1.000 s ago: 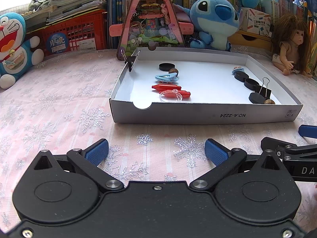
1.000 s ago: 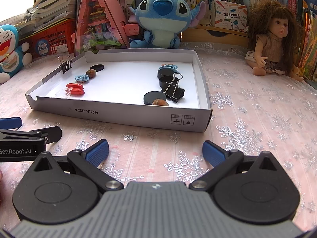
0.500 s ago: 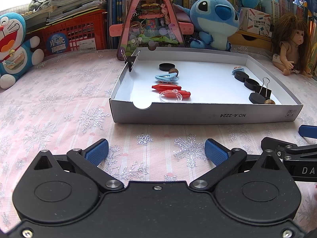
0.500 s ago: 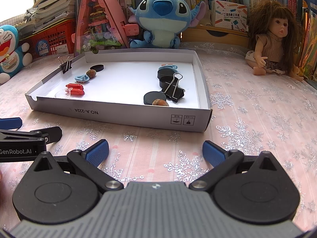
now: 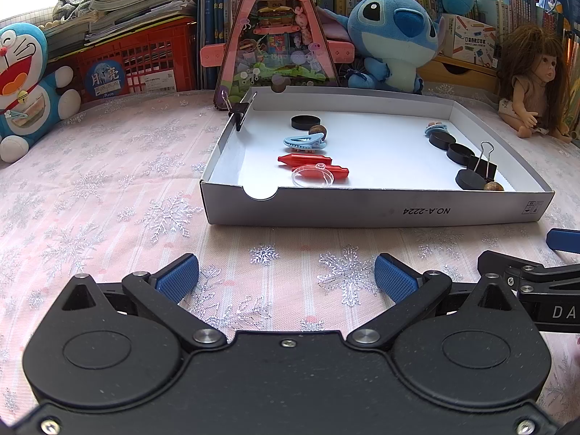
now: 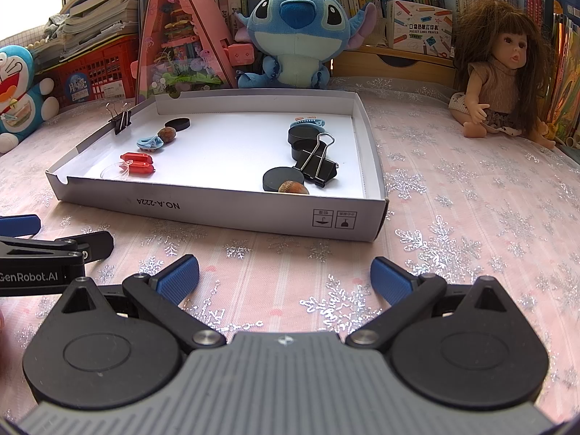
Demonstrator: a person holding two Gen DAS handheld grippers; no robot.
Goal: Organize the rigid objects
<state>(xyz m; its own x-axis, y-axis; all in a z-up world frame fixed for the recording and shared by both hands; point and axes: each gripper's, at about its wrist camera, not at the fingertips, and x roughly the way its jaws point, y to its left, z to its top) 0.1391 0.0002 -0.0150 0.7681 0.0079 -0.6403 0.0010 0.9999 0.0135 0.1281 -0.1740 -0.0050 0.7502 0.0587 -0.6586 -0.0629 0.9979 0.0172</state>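
At the far left a Doraemon plush sits on the pink snowflake tablecloth. The left gripper hovers low over the cloth with its blue pads spread wide and nothing between them. Ahead of it, well apart, lies the shallow white box lid. A small binder clip is clamped on the lid's left wall. Inside, toward the left, lie a black disc, a nut, a blue hair clip, two red pieces and a clear round tag. Toward the right wall lie another blue clip, three black discs, a large binder clip and a second nut touching the nearest disc. The right gripper is likewise spread wide and empty, just in front of the lid's right near corner; the large clip and nut lie straight ahead of it beyond the front wall. A Stitch plush sits behind the lid, and a doll at the far right
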